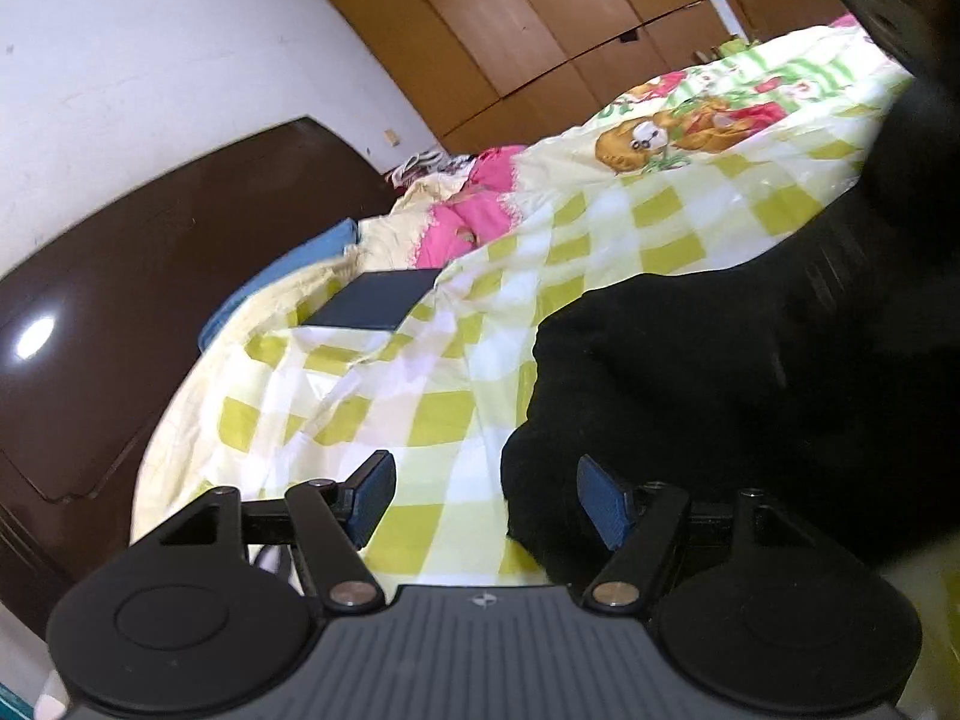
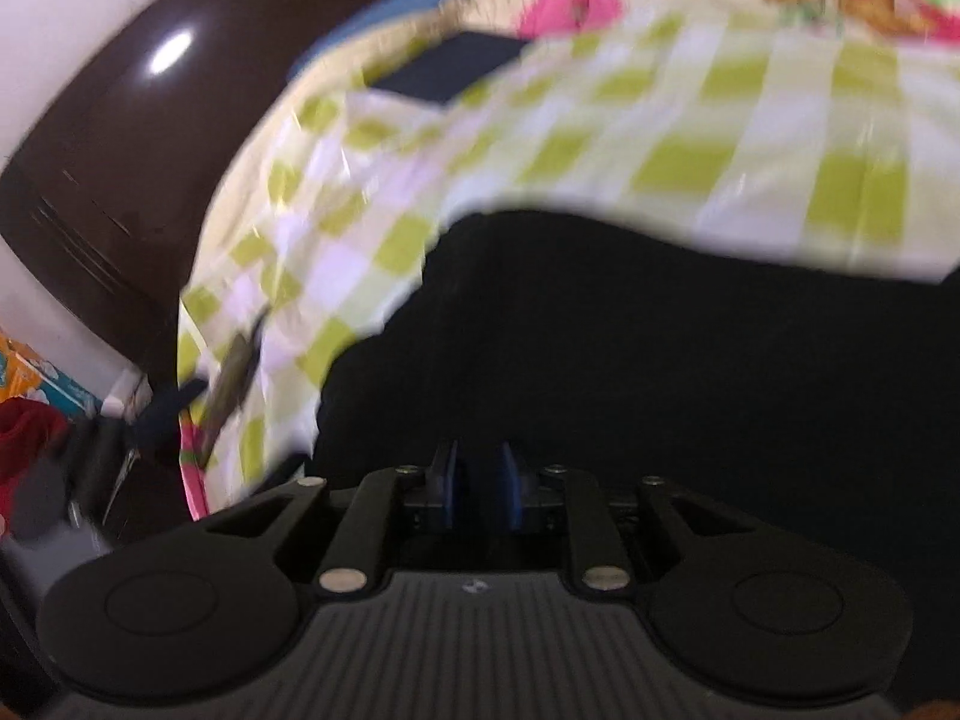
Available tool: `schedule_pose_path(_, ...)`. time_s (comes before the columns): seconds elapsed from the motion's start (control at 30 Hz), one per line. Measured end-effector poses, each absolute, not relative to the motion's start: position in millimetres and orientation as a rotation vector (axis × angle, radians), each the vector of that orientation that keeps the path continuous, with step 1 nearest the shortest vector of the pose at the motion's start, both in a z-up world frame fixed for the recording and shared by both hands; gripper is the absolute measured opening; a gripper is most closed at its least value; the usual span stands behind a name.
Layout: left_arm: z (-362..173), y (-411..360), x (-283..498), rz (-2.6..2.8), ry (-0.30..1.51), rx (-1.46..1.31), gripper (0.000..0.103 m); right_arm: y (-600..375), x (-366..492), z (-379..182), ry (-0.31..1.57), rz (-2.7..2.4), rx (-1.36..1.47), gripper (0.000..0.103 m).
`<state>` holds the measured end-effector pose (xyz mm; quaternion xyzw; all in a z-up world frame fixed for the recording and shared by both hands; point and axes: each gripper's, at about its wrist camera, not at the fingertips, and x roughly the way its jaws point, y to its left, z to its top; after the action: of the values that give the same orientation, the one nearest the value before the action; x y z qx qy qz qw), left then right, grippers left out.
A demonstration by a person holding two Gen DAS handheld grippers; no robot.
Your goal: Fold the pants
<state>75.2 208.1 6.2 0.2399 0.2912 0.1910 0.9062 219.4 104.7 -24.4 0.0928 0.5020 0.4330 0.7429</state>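
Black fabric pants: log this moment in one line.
left gripper open | right gripper nearly closed, grip unclear | black fabric pants on checked quilt

Bright room; headboard (image 1: 120, 276) glare; right view motion-blurred.

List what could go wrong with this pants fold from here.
1. The left gripper is open at the edge of the black pants; closing here may pinch the checked bedsheet too.
2. The right gripper looks nearly shut over the pants; whether it holds fabric is unclear, so a lift might slip.
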Motion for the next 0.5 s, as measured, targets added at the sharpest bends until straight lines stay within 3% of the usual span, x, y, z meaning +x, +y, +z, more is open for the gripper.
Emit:
schedule_pose_path(0.17,-30,210,84,0.374,0.728,0.599,0.081,84,198,-26,1.108,0.927,0.281,0.019)
schedule_pose_path(0.33,-34,201,65,0.442,0.773,0.660,0.081,-2,196,-22,1.052,0.708,0.344,0.019)
schedule_pose_path(0.5,-2,162,56,0.421,0.646,0.610,0.080,-125,169,-11,0.968,0.469,0.479,0.019)
